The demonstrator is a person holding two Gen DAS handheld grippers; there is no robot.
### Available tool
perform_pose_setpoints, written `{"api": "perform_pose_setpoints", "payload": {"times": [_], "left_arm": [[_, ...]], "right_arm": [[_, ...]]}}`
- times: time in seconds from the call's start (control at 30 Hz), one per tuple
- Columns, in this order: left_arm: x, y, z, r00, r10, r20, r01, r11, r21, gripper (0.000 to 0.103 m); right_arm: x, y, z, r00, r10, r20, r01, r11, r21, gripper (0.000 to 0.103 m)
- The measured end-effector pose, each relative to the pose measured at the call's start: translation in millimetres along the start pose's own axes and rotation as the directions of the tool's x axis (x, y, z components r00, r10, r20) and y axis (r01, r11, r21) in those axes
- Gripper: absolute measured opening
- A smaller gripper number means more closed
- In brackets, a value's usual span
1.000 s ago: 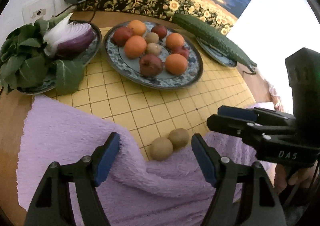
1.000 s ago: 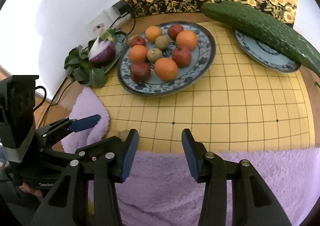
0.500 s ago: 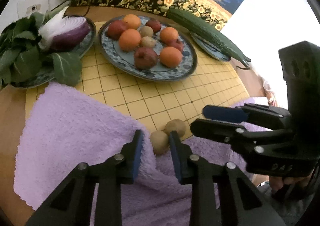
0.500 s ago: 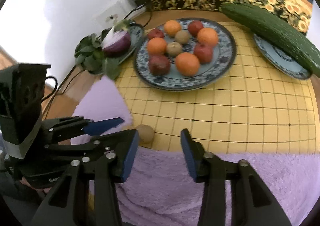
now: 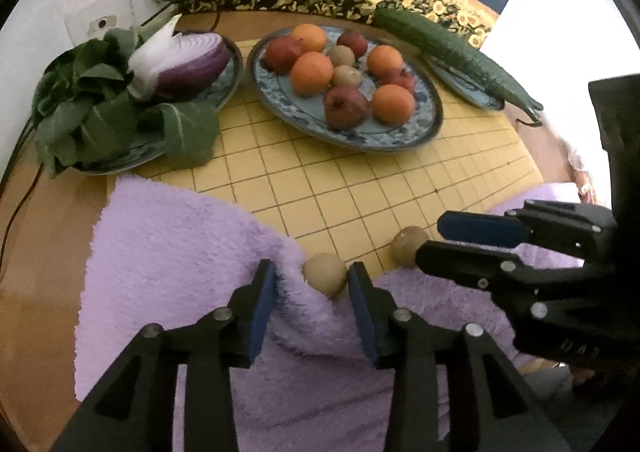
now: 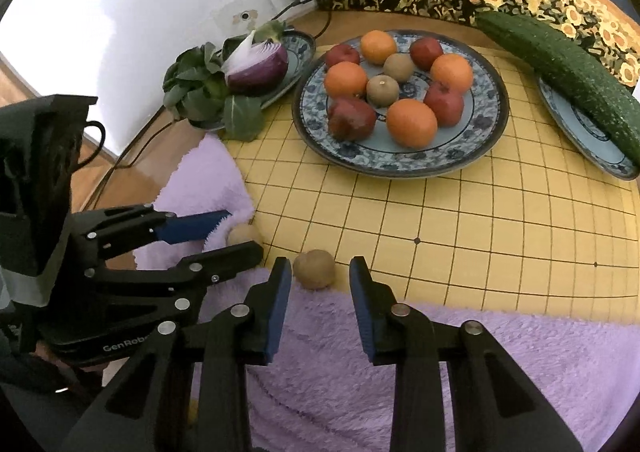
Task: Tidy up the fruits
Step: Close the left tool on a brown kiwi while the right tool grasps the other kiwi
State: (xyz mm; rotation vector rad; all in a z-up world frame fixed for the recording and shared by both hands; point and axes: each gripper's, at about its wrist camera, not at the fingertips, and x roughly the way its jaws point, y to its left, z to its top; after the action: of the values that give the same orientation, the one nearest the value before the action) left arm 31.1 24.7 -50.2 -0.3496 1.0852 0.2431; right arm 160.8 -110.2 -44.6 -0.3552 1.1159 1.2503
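Note:
Two brown kiwis lie at the edge of the purple towel (image 5: pixel 180 244). In the left wrist view one kiwi (image 5: pixel 325 274) sits just ahead of and between the fingers of my left gripper (image 5: pixel 312 294), which is open with a fold of towel between its pads. In the right wrist view the other kiwi (image 6: pixel 315 269) lies between the tips of my open right gripper (image 6: pixel 320 284), untouched. The blue patterned fruit plate (image 6: pixel 488 140) holds oranges, red apples and two kiwis.
A plate with a halved red onion (image 5: pixel 188 62) and leafy greens (image 5: pixel 100 120) stands at the back left. A cucumber (image 6: pixel 560 68) rests on a plate at the right. The yellow grid board (image 6: pixel 480 220) lies under the plates. A sunflower picture stands behind.
My left gripper narrowed around one kiwi, then widened a little. My right gripper moved left to the second kiwi, which now lies between its tips.

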Motion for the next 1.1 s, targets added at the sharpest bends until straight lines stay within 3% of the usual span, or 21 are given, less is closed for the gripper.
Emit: {"api": "perform_pose_setpoints", "payload": {"times": [0.3, 0.33, 0.53, 0.67, 0.77, 0.9, 1.0, 1.1], "left_arm": [[-26, -1, 7, 0.992, -0.089, 0.087, 0.086, 0.996, 0.030, 0.042], [-26, 0, 8, 0.992, -0.099, 0.083, 0.096, 0.995, 0.040, 0.042], [-13, -8, 10, 0.989, -0.147, 0.019, 0.144, 0.981, 0.131, 0.040], [-13, -21, 17, 0.985, -0.173, -0.001, 0.167, 0.950, 0.265, 0.029], [-7, -28, 23, 0.988, -0.150, -0.033, 0.151, 0.915, 0.374, 0.026], [6, -31, 23, 0.992, -0.096, -0.085, 0.124, 0.887, 0.444, 0.024], [10, -26, 18, 0.993, -0.055, -0.101, 0.094, 0.891, 0.443, 0.024], [12, -21, 14, 0.993, -0.062, -0.104, 0.099, 0.906, 0.410, 0.024]], "right_arm": [[11, 6, 4, 1.000, -0.017, 0.017, 0.018, 0.999, -0.030, 0.032], [12, 5, 4, 1.000, -0.011, 0.022, 0.012, 0.999, -0.032, 0.026], [-8, -12, 1, 0.997, -0.024, 0.079, 0.021, 0.999, 0.044, 0.026], [-18, -26, -5, 0.995, -0.042, 0.089, 0.033, 0.995, 0.098, 0.026], [-20, -33, -9, 0.995, -0.048, 0.082, 0.038, 0.992, 0.119, 0.026], [-23, -31, -11, 0.995, -0.051, 0.083, 0.041, 0.993, 0.113, 0.026], [-30, -26, -12, 0.996, -0.029, 0.084, 0.018, 0.992, 0.122, 0.026], [-42, -19, -13, 0.995, -0.020, 0.102, 0.009, 0.994, 0.109, 0.026]]}}
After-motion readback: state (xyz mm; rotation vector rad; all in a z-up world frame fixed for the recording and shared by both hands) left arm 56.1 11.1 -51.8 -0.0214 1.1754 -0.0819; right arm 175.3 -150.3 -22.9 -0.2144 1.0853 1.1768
